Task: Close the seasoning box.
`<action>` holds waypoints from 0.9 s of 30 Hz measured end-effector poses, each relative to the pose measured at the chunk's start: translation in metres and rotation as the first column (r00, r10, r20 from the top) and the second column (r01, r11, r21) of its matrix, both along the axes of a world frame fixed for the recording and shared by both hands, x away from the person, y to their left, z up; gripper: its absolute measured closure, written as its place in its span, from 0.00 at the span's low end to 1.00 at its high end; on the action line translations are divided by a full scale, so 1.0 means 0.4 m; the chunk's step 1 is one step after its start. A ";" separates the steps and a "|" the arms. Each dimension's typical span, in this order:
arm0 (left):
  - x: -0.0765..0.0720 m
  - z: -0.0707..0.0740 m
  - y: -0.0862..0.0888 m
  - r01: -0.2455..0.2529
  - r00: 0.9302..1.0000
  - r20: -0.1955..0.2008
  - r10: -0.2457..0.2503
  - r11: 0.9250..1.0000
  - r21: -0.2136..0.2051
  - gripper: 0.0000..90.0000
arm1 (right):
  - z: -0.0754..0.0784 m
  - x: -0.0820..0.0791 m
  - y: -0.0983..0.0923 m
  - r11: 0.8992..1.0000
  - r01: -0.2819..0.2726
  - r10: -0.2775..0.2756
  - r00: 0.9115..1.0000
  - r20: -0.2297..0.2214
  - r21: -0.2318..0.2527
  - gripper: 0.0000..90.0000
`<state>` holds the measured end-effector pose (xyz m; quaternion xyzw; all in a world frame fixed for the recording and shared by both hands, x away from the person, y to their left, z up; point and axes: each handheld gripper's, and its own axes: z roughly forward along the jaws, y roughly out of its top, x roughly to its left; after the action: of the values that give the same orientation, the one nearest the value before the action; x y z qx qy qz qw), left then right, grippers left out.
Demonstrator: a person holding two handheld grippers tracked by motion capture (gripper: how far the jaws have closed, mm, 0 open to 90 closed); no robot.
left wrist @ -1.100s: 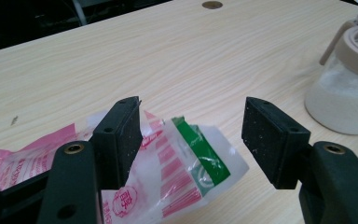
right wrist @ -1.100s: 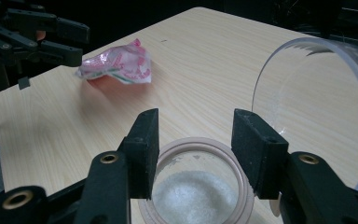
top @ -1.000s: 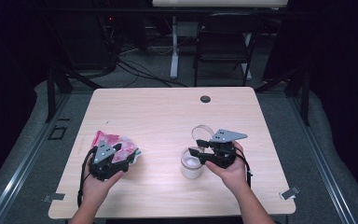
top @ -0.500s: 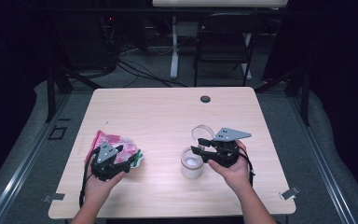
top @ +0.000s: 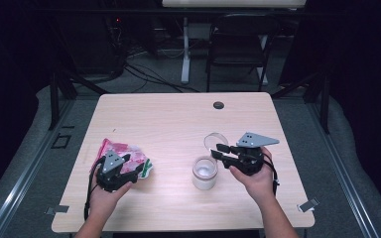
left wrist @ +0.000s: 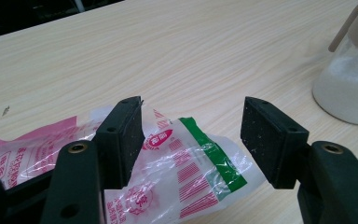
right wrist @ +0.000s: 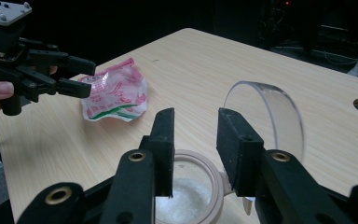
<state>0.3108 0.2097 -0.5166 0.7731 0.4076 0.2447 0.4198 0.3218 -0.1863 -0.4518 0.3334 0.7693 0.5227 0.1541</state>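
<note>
A crumpled pink, white and green plastic bag (top: 127, 152) (left wrist: 191, 170) (right wrist: 116, 93) lies on the table's left side. My left gripper (top: 134, 164) (left wrist: 193, 137) (right wrist: 86, 77) hovers low over its near edge, jaws wide, pads clear of the film. A glass jar (top: 204, 173) (left wrist: 349, 88) holding white powder stands right of centre, its clear hinged lid (top: 213, 140) (right wrist: 272, 116) swung up. My right gripper (top: 217, 150) (right wrist: 193, 140) sits just above the jar's pale rim (right wrist: 214, 170). Its jaws have just been closing, and nothing is between them.
The wooden table (top: 178, 119) has a dark cable hole (top: 219, 105) near its far edge. A chair (top: 238, 39) and a desk leg stand behind the table on the dark floor. Bare wood stretches across the far half.
The right gripper has lifted slightly above the jar and its jaws have narrowed. The left gripper and the bag stay where they were.
</note>
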 end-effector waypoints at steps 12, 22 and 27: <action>0.002 -0.004 0.002 -0.005 1.000 -0.006 0.005 1.000 0.000 0.43 | 0.019 -0.002 -0.032 0.999 0.032 -0.032 0.999 0.009 -0.002 0.82; 0.002 -0.004 0.003 -0.004 1.000 -0.005 0.004 1.000 0.003 0.43 | 0.028 0.000 -0.062 0.998 0.063 -0.063 0.998 0.014 -0.003 0.89; 0.003 -0.004 0.004 -0.006 1.000 -0.007 0.006 1.000 0.004 0.44 | 0.027 0.003 -0.075 0.997 0.074 -0.074 0.997 0.009 -0.002 0.97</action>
<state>0.3120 0.2112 -0.5183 0.7735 0.4109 0.2443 0.4161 0.3232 -0.2161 -0.4409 0.3590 0.7566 0.5171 0.1770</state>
